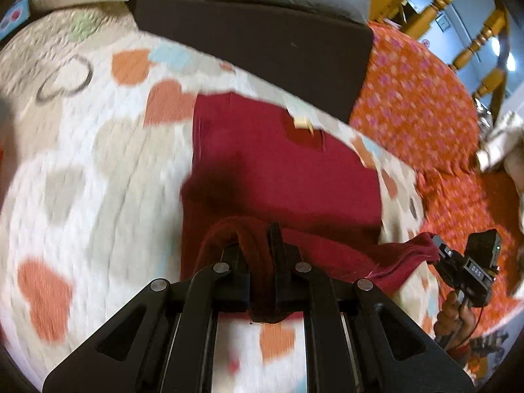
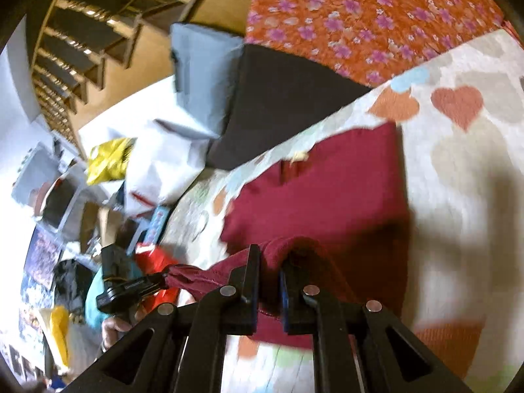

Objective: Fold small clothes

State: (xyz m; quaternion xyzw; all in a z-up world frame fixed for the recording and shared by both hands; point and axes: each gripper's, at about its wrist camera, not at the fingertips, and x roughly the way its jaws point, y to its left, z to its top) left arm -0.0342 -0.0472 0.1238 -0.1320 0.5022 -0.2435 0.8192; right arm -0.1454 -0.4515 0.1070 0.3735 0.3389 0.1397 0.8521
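In the left wrist view, going left to right, a white quilt (image 1: 82,170) with orange, grey and blue hearts fills the nine o'clock side, blurred by motion. At the centre lies the maroon garment (image 1: 278,170), its far part spread flat on the quilt with a pale label (image 1: 303,119) near its top edge at twelve o'clock. The near edge of the garment is lifted off the quilt and bunched into the left gripper (image 1: 262,245) at six o'clock, whose jaws are pinched tight on a thick roll of the cloth. A dark cushion (image 1: 255,49) sits beyond the garment at twelve o'clock, and an orange flowered sheet (image 1: 419,104) runs toward two o'clock. At four o'clock the right gripper (image 1: 439,249) clamps the garment's other corner, with a hand (image 1: 458,317) on its handle below. In the right wrist view, clutter and a yellow bag (image 2: 108,160) lie at nine o'clock; at eight o'clock the left gripper (image 2: 163,278) bites the garment's (image 2: 327,190) far corner. The right gripper (image 2: 270,262) at six o'clock is closed hard on a fold of the cloth, which hangs between the two grippers as a raised edge. The cushion (image 2: 278,104) lies at twelve o'clock, the flowered sheet (image 2: 360,16) at one o'clock, and the quilt (image 2: 458,163) at three o'clock.
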